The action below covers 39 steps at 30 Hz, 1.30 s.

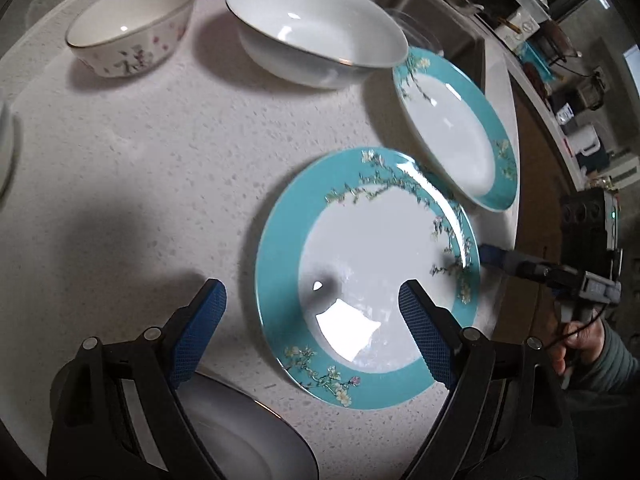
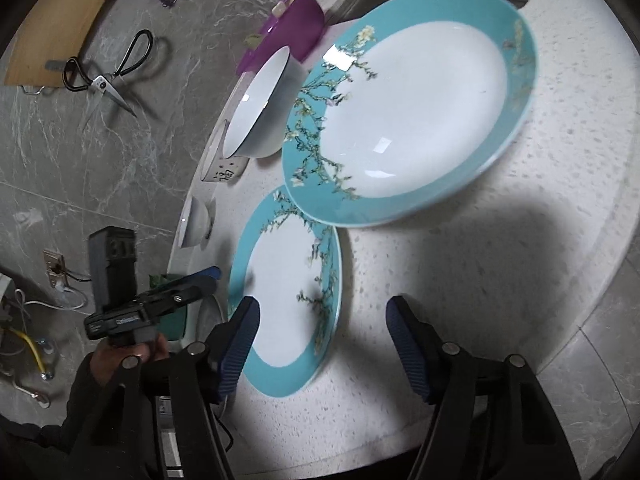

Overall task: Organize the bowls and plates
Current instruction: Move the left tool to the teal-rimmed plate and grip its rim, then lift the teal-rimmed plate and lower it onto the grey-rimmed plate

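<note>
Left gripper (image 1: 312,320): black plastic arms with riveted pivots, tipped with blue cross-hatched rubber pads (image 1: 202,332). The jaws stand wide apart and released; nothing lies between them. It hangs over a white speckled stone countertop (image 1: 152,160).

Right gripper (image 2: 322,344): same build, with ribbed blue pads (image 2: 240,344). Its jaws are spread and grasp nothing; bare countertop shows between the pads.

Flat plate (image 1: 368,276): round, glossy ceramic, with a broad teal rim bearing a blossom-branch pattern and a white centre. It lies flat on the countertop just ahead of the left gripper, under that gripper's right pad in the left wrist view. In the right wrist view the right gripper's left pad overlaps its near edge.

Deep plate (image 1: 456,128): same teal rim and pattern, dished profile. It sits beyond the flat plate; its rim overlaps the flat plate's far edge in both views.

White bowl (image 1: 316,36): large, smooth, plain white with a thin dark rim line, standing upright just beyond the deep plate.

Patterned bowl (image 1: 132,28): smaller, cream, thin dark rim, pink and dark markings on the outer wall, upright beside the white bowl.

White dish (image 1: 248,436): pale and glossy, partly hidden below the left gripper's left pad.

Beyond the countertop: scissors (image 2: 108,68) with black loop handles against a grey marbled surface.
</note>
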Each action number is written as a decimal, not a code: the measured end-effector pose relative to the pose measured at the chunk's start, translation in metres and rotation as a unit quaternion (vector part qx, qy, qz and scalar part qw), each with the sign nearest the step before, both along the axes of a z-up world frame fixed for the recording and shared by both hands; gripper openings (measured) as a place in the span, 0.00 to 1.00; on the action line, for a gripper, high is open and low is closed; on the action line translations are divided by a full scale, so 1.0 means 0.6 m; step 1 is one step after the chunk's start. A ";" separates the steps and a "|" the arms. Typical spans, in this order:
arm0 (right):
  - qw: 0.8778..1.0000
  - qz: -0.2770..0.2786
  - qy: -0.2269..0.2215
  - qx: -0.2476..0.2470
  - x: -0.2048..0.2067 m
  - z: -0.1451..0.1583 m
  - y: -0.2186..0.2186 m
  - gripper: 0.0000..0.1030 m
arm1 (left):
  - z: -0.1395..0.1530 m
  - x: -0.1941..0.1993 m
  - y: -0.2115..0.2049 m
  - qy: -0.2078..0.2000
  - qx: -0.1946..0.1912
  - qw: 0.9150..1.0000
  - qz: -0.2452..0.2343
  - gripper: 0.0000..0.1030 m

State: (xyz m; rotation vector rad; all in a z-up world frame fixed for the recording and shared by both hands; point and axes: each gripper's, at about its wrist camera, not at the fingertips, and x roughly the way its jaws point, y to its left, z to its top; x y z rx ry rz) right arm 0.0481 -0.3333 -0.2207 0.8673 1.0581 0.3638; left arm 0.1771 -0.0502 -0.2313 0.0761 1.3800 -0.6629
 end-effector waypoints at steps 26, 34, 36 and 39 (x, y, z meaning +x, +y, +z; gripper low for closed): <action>0.994 0.048 0.054 -0.082 0.037 -0.001 0.040 0.12 | -0.025 0.012 -0.012 -0.024 0.069 0.997 -0.004 0.22; 0.993 0.037 0.068 -0.089 0.045 -0.002 0.041 0.12 | -0.022 0.002 -0.003 -0.021 0.060 0.998 0.006 0.21; 0.993 0.036 0.071 -0.087 0.047 0.000 0.041 0.12 | -0.016 -0.001 0.003 -0.022 0.060 0.998 0.009 0.20; 0.993 0.038 0.071 -0.087 0.050 0.004 0.042 0.12 | -0.006 -0.003 0.012 -0.025 0.057 0.998 0.015 0.20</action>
